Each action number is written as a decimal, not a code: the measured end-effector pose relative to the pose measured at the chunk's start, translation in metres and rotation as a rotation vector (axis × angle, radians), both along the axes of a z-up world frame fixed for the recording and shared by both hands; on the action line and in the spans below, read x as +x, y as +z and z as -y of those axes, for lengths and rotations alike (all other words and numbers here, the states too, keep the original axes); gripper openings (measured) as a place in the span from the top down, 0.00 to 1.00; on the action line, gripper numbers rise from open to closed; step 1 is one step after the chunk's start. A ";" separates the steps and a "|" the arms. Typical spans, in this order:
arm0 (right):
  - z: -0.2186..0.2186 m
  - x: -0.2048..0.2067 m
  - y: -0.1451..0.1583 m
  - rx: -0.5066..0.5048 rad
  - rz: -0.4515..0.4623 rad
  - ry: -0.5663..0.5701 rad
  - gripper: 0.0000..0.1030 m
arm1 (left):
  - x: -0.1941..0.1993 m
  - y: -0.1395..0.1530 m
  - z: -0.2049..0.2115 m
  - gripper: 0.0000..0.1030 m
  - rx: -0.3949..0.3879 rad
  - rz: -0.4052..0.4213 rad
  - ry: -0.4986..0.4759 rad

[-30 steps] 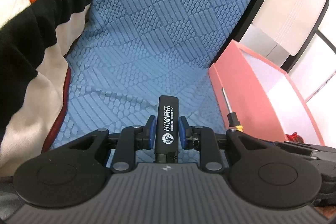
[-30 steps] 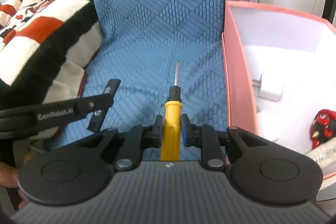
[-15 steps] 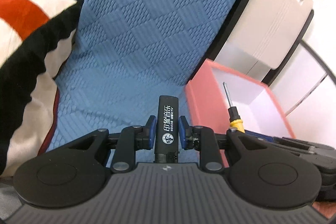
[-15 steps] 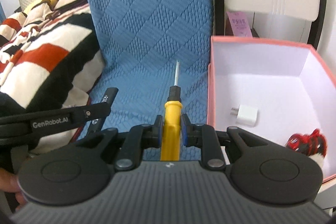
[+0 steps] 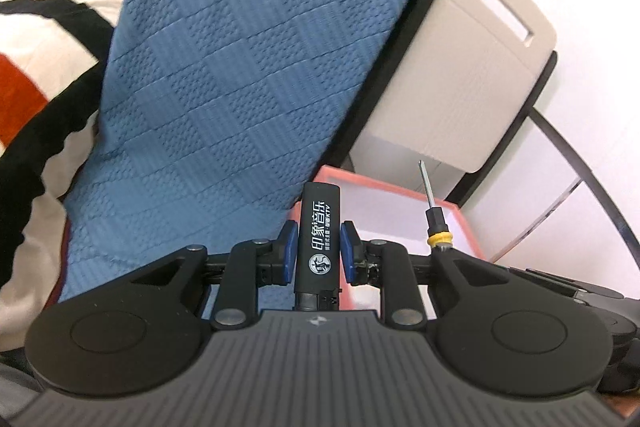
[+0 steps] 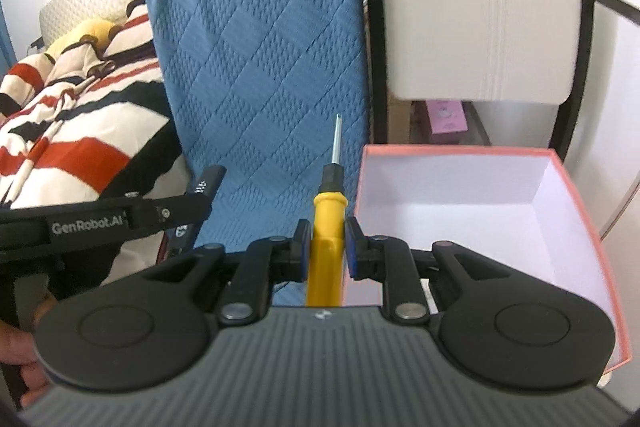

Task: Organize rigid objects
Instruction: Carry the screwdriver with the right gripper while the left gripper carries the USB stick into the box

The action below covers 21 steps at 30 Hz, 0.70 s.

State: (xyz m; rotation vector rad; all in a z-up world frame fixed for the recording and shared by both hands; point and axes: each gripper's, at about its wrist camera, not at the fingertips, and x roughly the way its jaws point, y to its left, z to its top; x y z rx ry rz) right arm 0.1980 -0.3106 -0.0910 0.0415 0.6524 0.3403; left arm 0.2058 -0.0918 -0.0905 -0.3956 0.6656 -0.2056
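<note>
The black lighter [image 5: 319,233] with white lettering stands upright between the blue pads of the left claw [image 5: 319,247], which is clamped on its sides, its top reaching in front of the near corner of the pink box [image 5: 404,189]. The yellow-handled screwdriver [image 6: 327,227] is pinched in the right claw [image 6: 327,247], shaft pointing forward, just left of the pink box's [image 6: 580,211] left wall. The box's white inside shows bare in the part that is visible. Both tools are held up over the blue quilted cover [image 6: 260,47]. A striped red, black and cream blanket [image 6: 72,131] lies bunched to the left; a beige panel [image 6: 480,7] stands behind the box.
</note>
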 end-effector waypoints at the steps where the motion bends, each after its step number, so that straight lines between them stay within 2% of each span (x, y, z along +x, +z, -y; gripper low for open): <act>1: 0.004 0.000 0.004 -0.002 0.007 -0.002 0.80 | 0.000 0.004 0.005 0.74 -0.003 0.004 -0.003; 10: 0.051 -0.002 0.010 -0.022 0.019 -0.055 0.80 | 0.005 0.014 0.057 0.74 -0.011 0.025 -0.050; 21: 0.108 -0.001 -0.029 -0.032 -0.051 -0.128 0.80 | 0.011 -0.019 0.116 0.74 0.026 -0.018 -0.095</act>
